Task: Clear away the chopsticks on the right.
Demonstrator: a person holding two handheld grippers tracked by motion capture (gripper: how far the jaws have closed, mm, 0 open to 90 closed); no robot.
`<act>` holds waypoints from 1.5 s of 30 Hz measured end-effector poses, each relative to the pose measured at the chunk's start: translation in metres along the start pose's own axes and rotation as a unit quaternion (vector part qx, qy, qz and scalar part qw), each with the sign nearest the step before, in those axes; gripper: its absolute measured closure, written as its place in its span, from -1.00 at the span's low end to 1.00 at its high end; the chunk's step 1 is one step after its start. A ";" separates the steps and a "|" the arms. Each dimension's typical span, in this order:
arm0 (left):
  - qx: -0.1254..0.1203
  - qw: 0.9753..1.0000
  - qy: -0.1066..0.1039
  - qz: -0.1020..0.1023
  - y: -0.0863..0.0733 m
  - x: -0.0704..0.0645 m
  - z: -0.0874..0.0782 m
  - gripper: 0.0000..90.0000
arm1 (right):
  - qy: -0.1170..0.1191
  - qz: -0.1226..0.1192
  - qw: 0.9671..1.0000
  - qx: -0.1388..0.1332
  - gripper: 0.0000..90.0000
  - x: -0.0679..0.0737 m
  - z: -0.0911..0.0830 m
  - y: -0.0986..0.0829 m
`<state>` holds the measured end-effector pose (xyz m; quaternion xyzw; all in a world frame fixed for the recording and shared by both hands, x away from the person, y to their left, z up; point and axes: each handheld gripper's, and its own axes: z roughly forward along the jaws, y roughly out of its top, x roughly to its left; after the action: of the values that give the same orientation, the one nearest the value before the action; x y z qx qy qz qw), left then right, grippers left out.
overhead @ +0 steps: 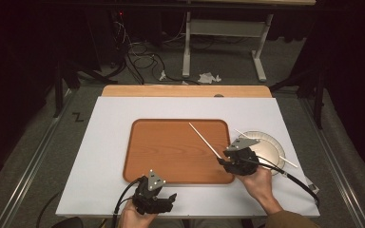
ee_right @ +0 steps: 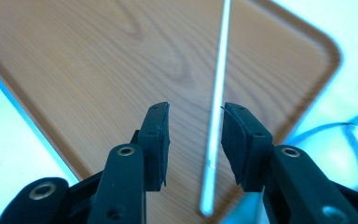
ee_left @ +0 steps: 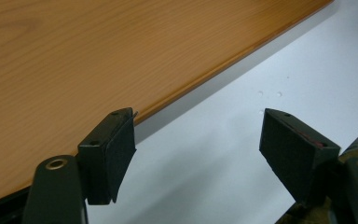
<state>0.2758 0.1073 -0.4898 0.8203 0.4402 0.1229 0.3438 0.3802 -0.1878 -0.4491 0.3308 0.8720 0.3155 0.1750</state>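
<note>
We see a white-covered table (overhead: pixel 104 156) carrying a brown wooden tray (overhead: pixel 171 152) at its centre and a white paper plate (overhead: pixel 266 145) just beside the tray's right side. A thin white stick (overhead: pixel 204 139) lies slanted across the right part of the tray, its far end toward the tray's far edge and its near end at the tray's right rim. A second white stick (overhead: pixel 285 160) lies across the plate and reaches out past its right rim. The right gripper (overhead: pixel 224 160), held in the person's right hand (overhead: pixel 259 183), sits at the tray's right rim between tray and plate. In the right gripper view we find its jaws spread with a narrow gap, the right gripper (ee_right: pixel 195 140) straddling the stick (ee_right: pixel 218 93), which runs up between them and lies close against one inner pad; we cannot tell whether that pad touches it, and the other pad stands clear of it. The left gripper (overhead: pixel 171 197) rests near the table's near edge, just below the tray's near left corner, held in the left hand (overhead: pixel 135 216). In the left gripper view the left gripper (ee_left: pixel 198 140) has its jaws spread wide with nothing between them, over the white surface, and the tray's rim (ee_left: pixel 214 70) runs diagonally just beyond one of them.
</note>
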 end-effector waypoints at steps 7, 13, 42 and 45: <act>0.003 1.000 -0.011 0.016 0.009 -0.001 0.007 -0.41 | -0.011 0.015 0.999 -0.029 0.34 -0.008 -0.035 -0.009; 0.004 0.999 -0.021 0.027 0.016 -0.003 0.013 -0.41 | -0.017 0.034 0.999 -0.038 0.35 -0.016 -0.050 -0.018; -0.003 0.998 -0.036 0.060 0.033 -0.010 0.023 -0.41 | -0.124 0.137 0.980 -0.077 0.52 -0.069 -0.128 -0.080; -0.002 0.998 -0.032 0.060 0.033 -0.009 0.023 -0.41 | -0.132 0.150 0.977 -0.076 0.56 -0.081 -0.131 -0.089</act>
<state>0.3029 0.0770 -0.4838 0.8481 0.3782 0.1182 0.3517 0.3298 -0.3520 -0.4034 0.4829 0.7548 0.3569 0.2640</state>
